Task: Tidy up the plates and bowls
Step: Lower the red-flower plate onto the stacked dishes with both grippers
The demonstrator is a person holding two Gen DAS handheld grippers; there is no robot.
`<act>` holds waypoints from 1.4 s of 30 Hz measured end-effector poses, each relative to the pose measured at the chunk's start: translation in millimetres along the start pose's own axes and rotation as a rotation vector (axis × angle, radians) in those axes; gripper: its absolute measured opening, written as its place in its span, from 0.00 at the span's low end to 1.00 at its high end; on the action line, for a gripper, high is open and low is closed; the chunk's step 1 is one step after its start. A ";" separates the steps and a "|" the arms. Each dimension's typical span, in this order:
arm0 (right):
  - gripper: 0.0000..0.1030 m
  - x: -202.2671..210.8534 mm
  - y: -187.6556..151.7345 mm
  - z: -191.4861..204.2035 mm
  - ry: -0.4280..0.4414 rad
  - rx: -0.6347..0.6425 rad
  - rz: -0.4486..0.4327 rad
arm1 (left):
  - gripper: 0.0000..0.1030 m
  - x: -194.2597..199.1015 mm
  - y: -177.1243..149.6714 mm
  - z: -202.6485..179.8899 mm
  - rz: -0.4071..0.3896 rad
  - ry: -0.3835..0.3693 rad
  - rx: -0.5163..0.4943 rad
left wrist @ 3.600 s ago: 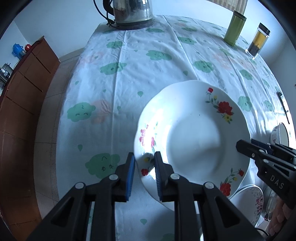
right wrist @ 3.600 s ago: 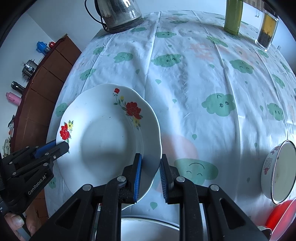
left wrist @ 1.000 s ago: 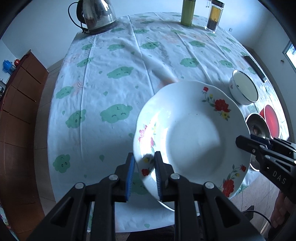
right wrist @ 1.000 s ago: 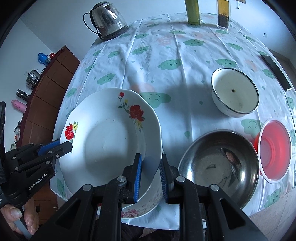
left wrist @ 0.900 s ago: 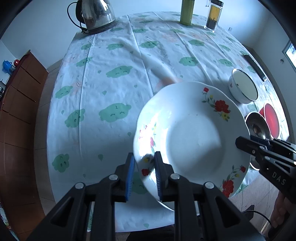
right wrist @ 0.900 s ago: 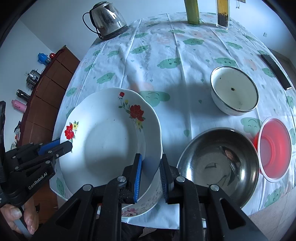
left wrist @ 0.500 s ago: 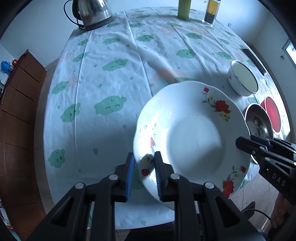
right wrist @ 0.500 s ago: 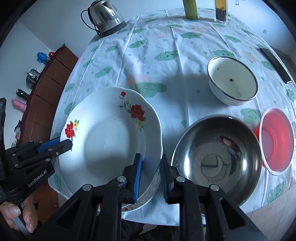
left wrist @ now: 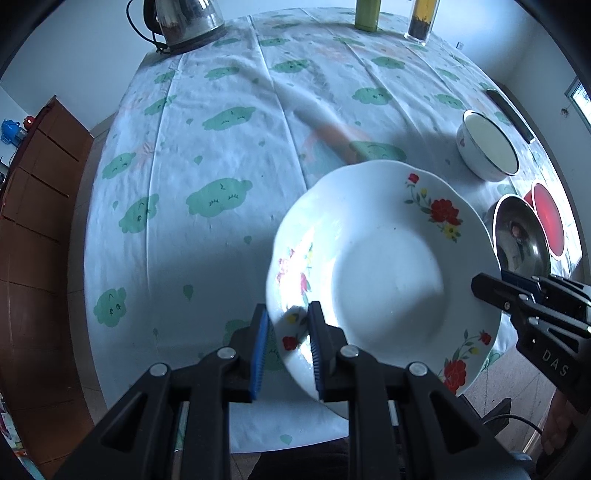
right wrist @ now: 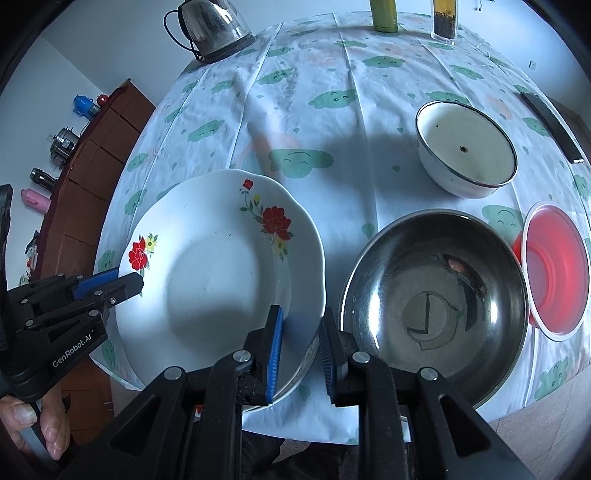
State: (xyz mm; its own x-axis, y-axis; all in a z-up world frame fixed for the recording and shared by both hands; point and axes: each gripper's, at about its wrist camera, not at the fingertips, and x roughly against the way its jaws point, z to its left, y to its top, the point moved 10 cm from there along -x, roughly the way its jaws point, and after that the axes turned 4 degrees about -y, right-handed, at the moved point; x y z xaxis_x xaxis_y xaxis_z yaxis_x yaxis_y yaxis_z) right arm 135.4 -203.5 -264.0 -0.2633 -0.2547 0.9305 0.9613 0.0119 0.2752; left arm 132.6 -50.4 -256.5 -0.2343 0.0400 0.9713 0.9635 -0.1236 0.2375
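While the left gripper (left wrist: 285,338) is clamping its blue pads on the lower-left rim of the floral plate (left wrist: 384,273), the right gripper (right wrist: 300,345) is pinching the opposite rim, lower centre of the right wrist view. The plate is being held above a second patterned dish (right wrist: 308,356), only an edge of it showing beneath. To the right, a steel bowl (right wrist: 436,295) is sitting on the cloud-print tablecloth (right wrist: 314,122), touching or overlapping a red plastic bowl (right wrist: 554,266) at the right edge. A white enamel bowl (right wrist: 465,147) is standing above them. A kettle (right wrist: 210,26) is occupying the upper left, a green bottle (right wrist: 384,14) and a glass tea flask (right wrist: 443,18) the top.
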 end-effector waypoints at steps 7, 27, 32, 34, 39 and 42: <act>0.21 -1.7 -1.5 -0.3 -0.020 0.017 0.000 | 0.18 -2.8 -2.7 -1.7 0.008 -0.005 -0.005; 0.21 -1.6 -2.8 0.7 -0.047 0.045 -0.003 | 0.18 -11.5 -7.4 -3.7 0.025 -0.026 -0.002; 0.21 -1.8 -2.7 1.7 -0.058 0.058 -0.002 | 0.18 -12.4 -8.3 -3.2 0.030 -0.027 -0.002; 0.21 -2.3 -3.2 2.8 -0.063 0.070 0.001 | 0.19 -13.6 -9.3 -2.4 0.034 -0.028 0.000; 0.22 -4.1 -3.6 5.8 -0.082 0.104 0.004 | 0.19 -17.9 -11.9 -1.9 0.046 -0.029 0.004; 0.22 -5.5 -4.9 8.5 -0.094 0.125 0.007 | 0.19 -21.9 -14.7 -1.3 0.060 -0.035 0.013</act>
State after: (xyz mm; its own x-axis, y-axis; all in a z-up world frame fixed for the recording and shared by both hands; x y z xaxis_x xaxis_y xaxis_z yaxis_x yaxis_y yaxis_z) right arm 131.4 -193.9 -268.5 -0.2690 -0.1622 0.9494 0.9469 0.1355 0.2915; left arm 123.4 -50.7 -281.2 -0.1714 0.0677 0.9829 0.9774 -0.1139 0.1783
